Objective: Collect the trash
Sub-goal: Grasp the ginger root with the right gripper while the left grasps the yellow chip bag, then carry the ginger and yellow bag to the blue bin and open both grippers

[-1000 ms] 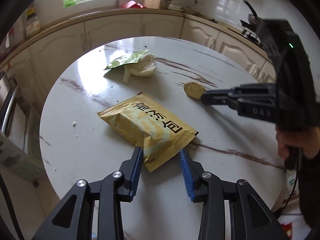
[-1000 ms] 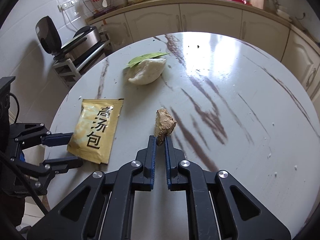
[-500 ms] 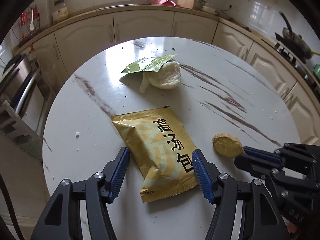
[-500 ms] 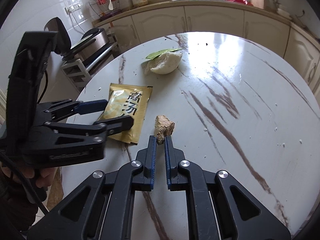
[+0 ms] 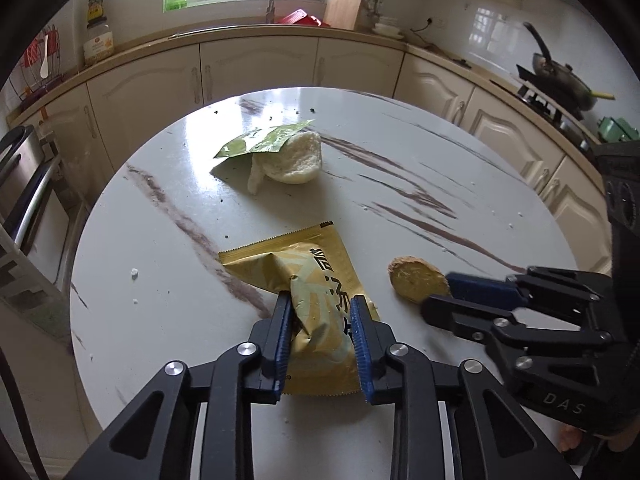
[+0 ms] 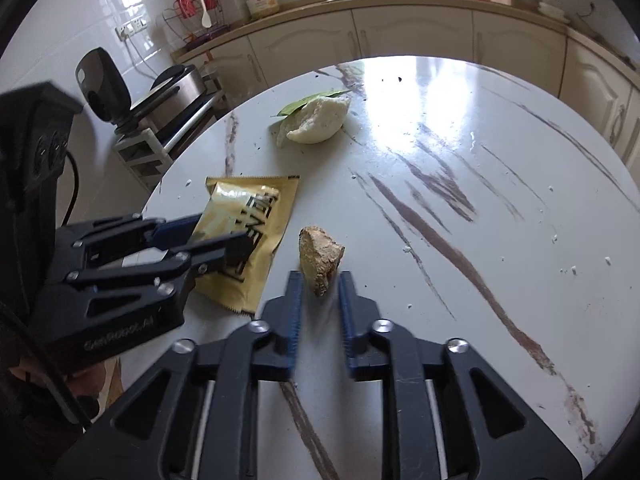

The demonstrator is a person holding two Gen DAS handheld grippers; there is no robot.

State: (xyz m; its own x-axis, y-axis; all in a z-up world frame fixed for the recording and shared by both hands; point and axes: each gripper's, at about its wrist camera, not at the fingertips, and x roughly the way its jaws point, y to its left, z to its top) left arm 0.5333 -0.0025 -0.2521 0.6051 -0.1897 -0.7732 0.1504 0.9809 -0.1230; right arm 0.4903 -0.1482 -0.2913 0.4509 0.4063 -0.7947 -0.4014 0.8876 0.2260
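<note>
Left gripper point(image 5: 320, 320) pinches the crumpled gold packet point(image 5: 316, 276).

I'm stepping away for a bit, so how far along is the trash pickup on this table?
Nothing looks collected yet. In hand: the left gripper is squeezing the gold packet, crumpling it. The right gripper sits open around the brown chunk. Left: the white lump under the green wrapper, untouched on the table.
</note>
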